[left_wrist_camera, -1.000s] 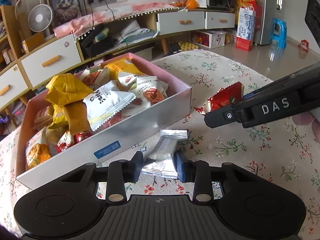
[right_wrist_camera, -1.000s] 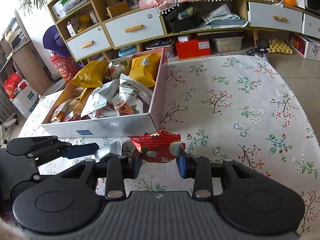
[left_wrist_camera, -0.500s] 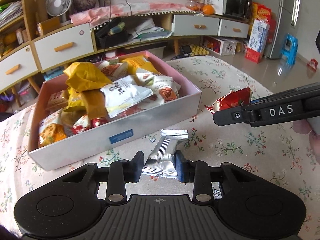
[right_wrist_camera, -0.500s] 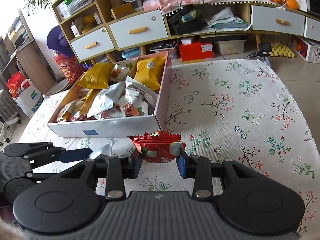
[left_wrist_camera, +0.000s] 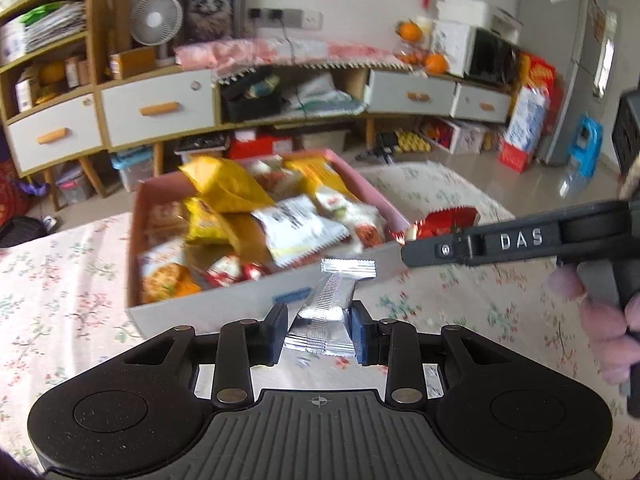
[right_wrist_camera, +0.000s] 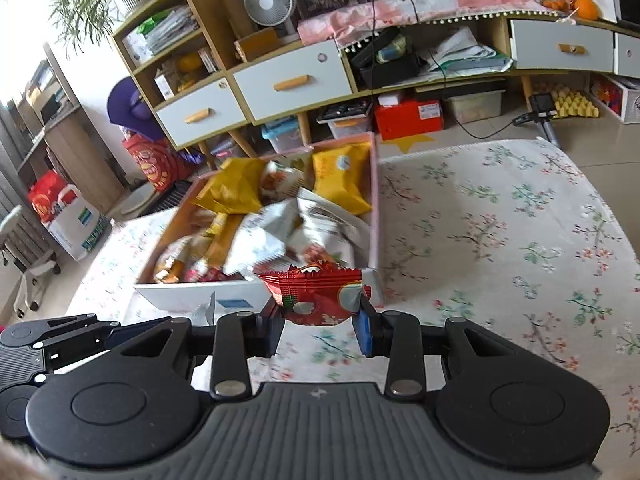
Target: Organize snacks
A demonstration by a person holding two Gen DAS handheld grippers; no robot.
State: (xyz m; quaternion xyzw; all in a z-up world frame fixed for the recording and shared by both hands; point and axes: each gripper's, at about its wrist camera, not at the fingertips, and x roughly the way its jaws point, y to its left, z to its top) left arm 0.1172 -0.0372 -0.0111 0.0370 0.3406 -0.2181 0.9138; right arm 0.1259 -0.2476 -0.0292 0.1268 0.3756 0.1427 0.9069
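A pink-walled box point(left_wrist_camera: 208, 304) full of snack packets stands on the flowered tablecloth; it also shows in the right wrist view point(right_wrist_camera: 374, 200). My left gripper point(left_wrist_camera: 318, 334) is shut on a silver foil packet point(left_wrist_camera: 330, 308), held in the air just in front of the box's near wall. My right gripper point(right_wrist_camera: 320, 326) is shut on a red snack packet point(right_wrist_camera: 316, 294), held in the air by the box's near right corner. In the left wrist view the right gripper point(left_wrist_camera: 520, 240) reaches in from the right with the red packet point(left_wrist_camera: 444, 220) at its tip.
Yellow, white and orange packets point(left_wrist_camera: 224, 188) are piled high in the box. Flowered tablecloth point(right_wrist_camera: 500, 240) stretches to the right of the box. Cabinets with drawers point(right_wrist_camera: 292, 80) stand beyond the table's far edge. The left gripper's body point(right_wrist_camera: 48, 344) shows at the lower left of the right wrist view.
Both grippers have risen and moved toward the box with their packets still held. The box now sits closer and more central in both views.
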